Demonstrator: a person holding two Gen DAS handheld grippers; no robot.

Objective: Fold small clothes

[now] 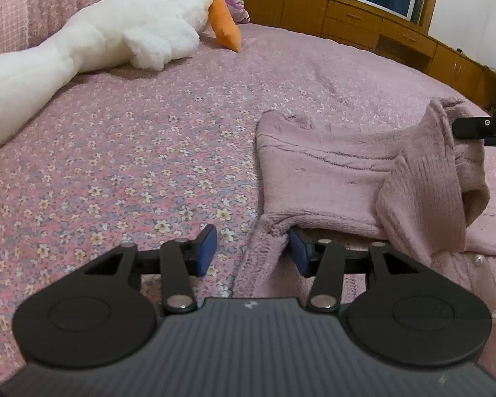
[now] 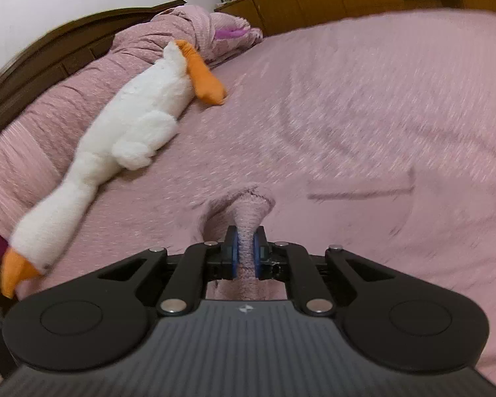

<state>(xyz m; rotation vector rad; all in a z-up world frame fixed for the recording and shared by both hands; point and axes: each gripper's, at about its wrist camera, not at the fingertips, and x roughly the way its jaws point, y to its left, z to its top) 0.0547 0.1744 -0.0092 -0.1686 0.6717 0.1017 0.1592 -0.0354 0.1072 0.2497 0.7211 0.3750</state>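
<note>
A small pink knit cardigan (image 1: 340, 172) with pearl buttons lies partly folded on the flowered pink bedspread (image 1: 132, 165), right of centre in the left wrist view. My left gripper (image 1: 253, 251) is open at the cardigan's near left edge, with its right pad (image 1: 297, 251) tucked under the fold. My right gripper (image 2: 246, 253) is shut on a bunched piece of the cardigan (image 2: 251, 211) and holds it above the bed. In the left wrist view the right gripper's black tip (image 1: 473, 127) shows at the far right, lifting the cardigan's edge.
A long white plush goose (image 1: 115, 43) with orange beak and feet lies across the far left of the bed; it also shows in the right wrist view (image 2: 132, 125). A rolled pink quilt (image 2: 66, 92) lies by the headboard. Wooden cabinets (image 1: 363, 23) line the far side.
</note>
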